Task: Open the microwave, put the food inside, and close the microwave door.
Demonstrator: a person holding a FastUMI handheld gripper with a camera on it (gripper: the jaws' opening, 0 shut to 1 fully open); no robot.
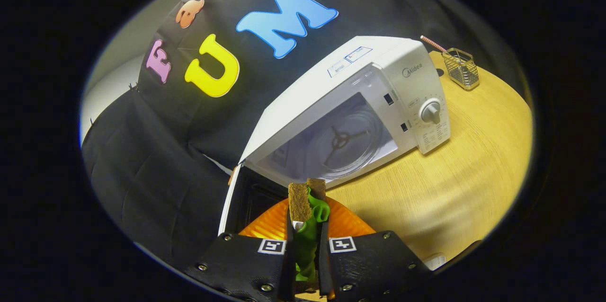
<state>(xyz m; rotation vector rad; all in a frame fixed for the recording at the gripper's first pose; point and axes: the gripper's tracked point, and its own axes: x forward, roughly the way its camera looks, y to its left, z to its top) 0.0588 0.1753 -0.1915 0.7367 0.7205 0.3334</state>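
So the gripper (307, 219) has its fingers clamped tight on a toy sandwich (307, 202) with green lettuce, held over an orange plate (265, 226), right in front of the white microwave (350, 103) with its door (236, 198) swung open on the wooden table (464, 174).

You are looking at a booth wall of black cloth (156, 160), creased and sagging, with a pale wall (111, 86) showing past its far edge. A light wooden table (454, 188) with visible grain lies under soft overhead light. At its far corner stands a wire basket (461, 68) holding a striped straw (433, 43).
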